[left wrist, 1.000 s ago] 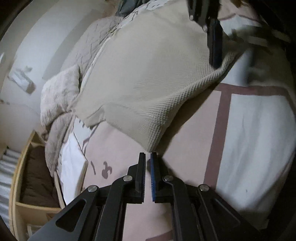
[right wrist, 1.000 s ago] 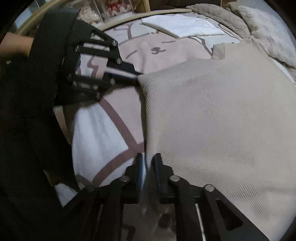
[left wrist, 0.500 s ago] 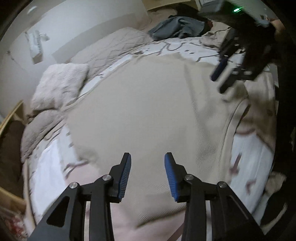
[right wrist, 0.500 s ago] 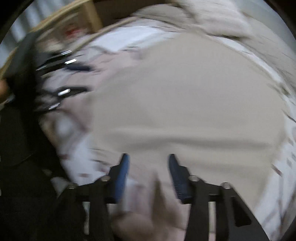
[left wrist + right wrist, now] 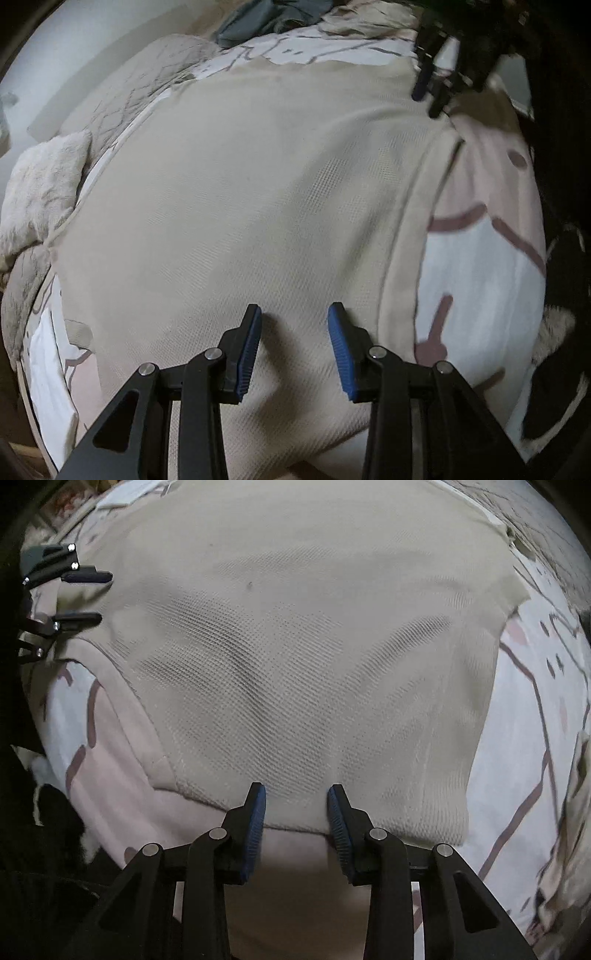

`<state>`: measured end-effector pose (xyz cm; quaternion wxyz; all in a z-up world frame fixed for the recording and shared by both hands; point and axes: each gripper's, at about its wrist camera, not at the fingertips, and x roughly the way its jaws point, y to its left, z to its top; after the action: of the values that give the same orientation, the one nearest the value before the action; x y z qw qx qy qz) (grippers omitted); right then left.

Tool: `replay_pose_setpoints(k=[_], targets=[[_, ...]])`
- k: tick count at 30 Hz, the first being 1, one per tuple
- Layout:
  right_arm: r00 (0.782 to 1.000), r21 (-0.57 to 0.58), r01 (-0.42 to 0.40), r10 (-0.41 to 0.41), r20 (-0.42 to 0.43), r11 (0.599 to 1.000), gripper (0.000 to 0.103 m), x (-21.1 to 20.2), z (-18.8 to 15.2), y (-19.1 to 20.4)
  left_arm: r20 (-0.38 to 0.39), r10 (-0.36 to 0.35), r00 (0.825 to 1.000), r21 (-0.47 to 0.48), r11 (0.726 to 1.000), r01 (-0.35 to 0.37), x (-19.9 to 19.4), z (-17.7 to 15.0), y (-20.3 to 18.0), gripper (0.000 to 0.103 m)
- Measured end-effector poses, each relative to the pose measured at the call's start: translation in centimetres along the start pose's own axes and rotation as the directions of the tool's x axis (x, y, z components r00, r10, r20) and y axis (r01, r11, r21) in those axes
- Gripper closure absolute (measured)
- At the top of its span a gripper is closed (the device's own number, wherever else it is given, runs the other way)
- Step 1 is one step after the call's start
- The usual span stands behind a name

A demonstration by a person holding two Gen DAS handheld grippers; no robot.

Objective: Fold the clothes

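A beige waffle-knit garment (image 5: 258, 177) lies spread flat on the bed and fills most of both views (image 5: 295, 627). My left gripper (image 5: 294, 314) hovers open over its near part, with nothing between the blue pads. In the right wrist view it shows at the garment's left edge (image 5: 83, 598), also open. My right gripper (image 5: 295, 792) points down over the garment's near hem, which runs beneath the gap without the pads pressing on it. That same right gripper (image 5: 428, 96) shows open at the garment's far right corner in the left wrist view.
The bedspread (image 5: 480, 258) is white and pink with brown lines. A fuzzy pillow (image 5: 40, 184) and a quilted blanket (image 5: 122, 99) lie at the left, grey-blue clothing (image 5: 273, 18) at the far end. A person's dark clothing (image 5: 561, 147) borders the bed.
Both grippers let go of the garment's corners and opened. The garment now lies flat. Both grippers have swung across over it.
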<state>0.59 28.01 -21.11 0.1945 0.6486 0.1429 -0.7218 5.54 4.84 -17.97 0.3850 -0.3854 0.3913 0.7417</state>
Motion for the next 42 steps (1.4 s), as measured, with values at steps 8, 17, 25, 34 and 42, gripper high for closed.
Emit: replay_pose_setpoints(k=[8, 17, 25, 34, 42], targets=[[0.996, -0.003, 0.028, -0.028, 0.091, 1.000, 0.067, 0.0, -1.4, -0.6, 0.020, 0.116, 0.993, 0.065, 0.991, -0.117, -2.0, 0.0, 0.0, 0.066], [0.990, -0.013, -0.011, 0.013, 0.141, 1.000, 0.064, 0.1, -1.7, -2.4, 0.075, 0.336, 0.939, 0.256, 0.904, -0.344, -4.5, -4.3, 0.5, 0.036], [0.988, -0.047, -0.018, 0.025, 0.153, 0.999, 0.063, 0.1, -2.2, -3.8, -0.010, 0.292, 0.956, 0.457, 0.852, -0.255, -5.0, -8.3, -1.1, 0.036], [0.989, -0.065, 0.010, -0.001, 0.145, 0.998, 0.063, -0.4, -2.8, -5.3, 0.102, 0.371, 0.923, 0.542, 0.758, -0.364, -2.3, -8.3, -3.2, 0.033], [0.881, -0.276, 0.421, -0.318, 0.350, 0.864, 0.063, -4.1, -5.8, -2.5, 0.085, 0.306, 0.948, 0.448, 0.838, -0.310, -2.5, -6.4, -1.9, 0.042]])
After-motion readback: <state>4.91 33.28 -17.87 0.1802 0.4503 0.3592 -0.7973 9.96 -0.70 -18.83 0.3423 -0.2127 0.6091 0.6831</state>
